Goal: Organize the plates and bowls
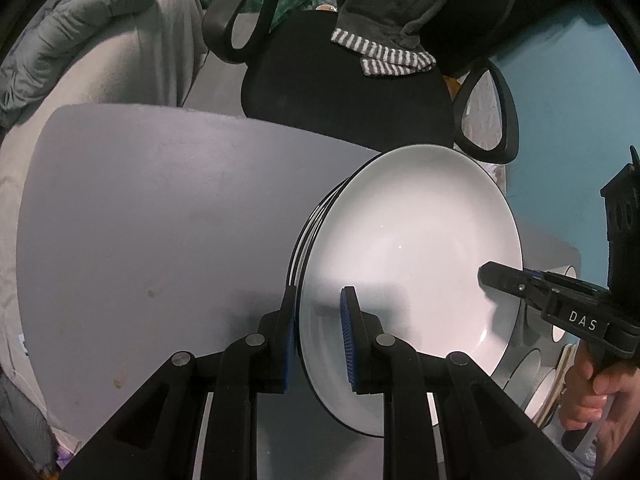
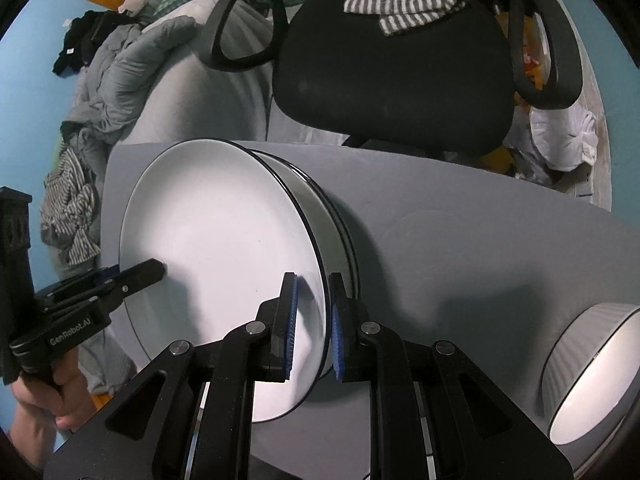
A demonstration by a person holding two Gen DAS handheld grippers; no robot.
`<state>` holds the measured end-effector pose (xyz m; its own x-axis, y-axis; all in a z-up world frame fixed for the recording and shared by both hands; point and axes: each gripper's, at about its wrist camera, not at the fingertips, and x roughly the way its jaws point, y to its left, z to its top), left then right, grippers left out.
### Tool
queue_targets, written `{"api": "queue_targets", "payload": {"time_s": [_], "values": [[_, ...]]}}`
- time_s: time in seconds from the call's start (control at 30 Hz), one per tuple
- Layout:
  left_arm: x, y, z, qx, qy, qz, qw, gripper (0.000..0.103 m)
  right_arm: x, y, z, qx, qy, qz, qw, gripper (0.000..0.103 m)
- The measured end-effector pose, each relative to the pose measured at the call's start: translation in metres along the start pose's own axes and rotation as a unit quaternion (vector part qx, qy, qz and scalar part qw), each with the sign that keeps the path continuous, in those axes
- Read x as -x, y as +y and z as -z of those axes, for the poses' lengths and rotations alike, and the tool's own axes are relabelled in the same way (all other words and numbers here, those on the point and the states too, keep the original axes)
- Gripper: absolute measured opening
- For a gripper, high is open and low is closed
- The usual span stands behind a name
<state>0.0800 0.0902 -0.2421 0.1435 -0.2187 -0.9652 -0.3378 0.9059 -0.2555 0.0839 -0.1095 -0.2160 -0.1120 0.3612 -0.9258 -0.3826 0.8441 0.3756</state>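
A white plate with a thin black rim [image 1: 408, 264] lies on top of a stack of like plates [image 1: 310, 224] on the grey table [image 1: 160, 220]. My left gripper [image 1: 318, 338] straddles the top plate's near rim, jaws apart with a gap on both sides. My right gripper [image 2: 310, 326] straddles the same plate's [image 2: 216, 248] opposite rim, jaws nearly closed on the rim. The stack [image 2: 332, 224] shows beneath it. Each gripper also appears in the other's view, reaching over the plate: the right [image 1: 504, 280], the left [image 2: 148, 272].
A ribbed grey bowl [image 2: 592, 368] with a white inside stands to the right of the stack. More bowls and plates [image 1: 540, 380] stand behind the stack in the left wrist view. A black office chair [image 2: 396, 80] stands beyond the table's far edge.
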Motion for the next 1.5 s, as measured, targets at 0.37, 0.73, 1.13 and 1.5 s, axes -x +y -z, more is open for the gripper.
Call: {"api": "queue_targets", "payload": {"time_s": [0.37, 0.73, 1.13, 1.5], "values": [[-0.006, -0.008, -0.002, -0.019, 0.009, -0.043, 0.9988, 0.023, -0.009, -0.002, -0.003, -0.009, 0.017, 0.001, 1.000, 0.015], [-0.007, -0.009, 0.009, -0.018, 0.009, -0.040, 0.9990, 0.027, -0.005, 0.007, -0.002, -0.012, 0.021, 0.026, 0.999, 0.025], [0.021, -0.022, 0.024, -0.041, -0.037, -0.037, 0.9978, 0.050, 0.012, 0.026, 0.009, 0.001, -0.022, 0.072, 0.997, 0.061], [0.062, -0.030, 0.053, -0.050, -0.072, -0.026, 0.9958, 0.058, 0.045, 0.038, 0.032, -0.009, -0.067, 0.080, 0.995, 0.068]]}}
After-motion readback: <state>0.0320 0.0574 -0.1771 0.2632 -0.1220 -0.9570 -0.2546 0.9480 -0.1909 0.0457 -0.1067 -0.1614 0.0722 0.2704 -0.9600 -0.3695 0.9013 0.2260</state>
